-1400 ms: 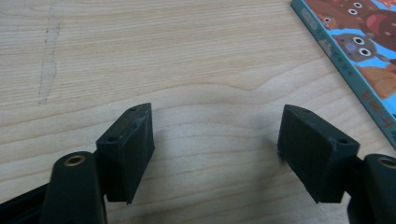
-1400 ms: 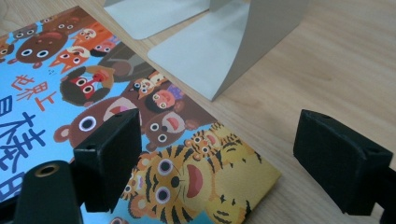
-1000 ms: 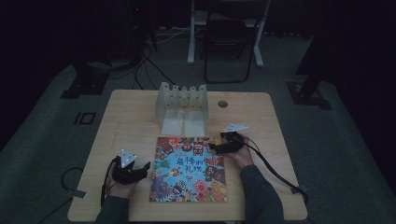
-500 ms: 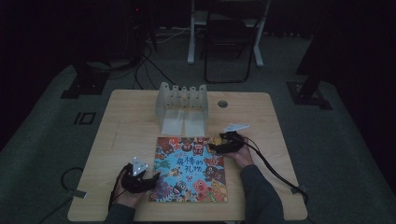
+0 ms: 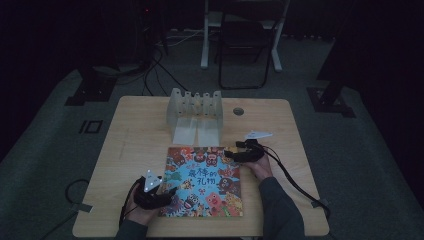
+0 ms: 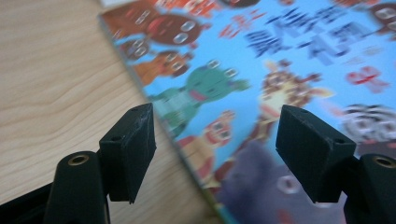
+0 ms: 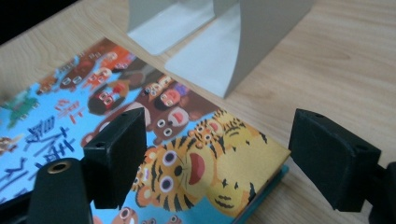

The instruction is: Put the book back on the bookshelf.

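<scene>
Between the two sets of tongs lies the picture book (image 5: 204, 181), flat on the table (image 5: 135, 140). The left gripper (image 6: 215, 149) straddles its near-left edge, jaws apart; the right gripper (image 7: 219, 158), jaws just narrowing (nothing clamped), brackets the far-right corner. Next, probably, both pinch and lift toward the rack (image 5: 195, 115).

Left tongs (image 5: 167, 192): yours, jaws apart, gripping nothing.
Right tongs (image 5: 229, 152): jaws just closing, nothing pinched yet.
</scene>
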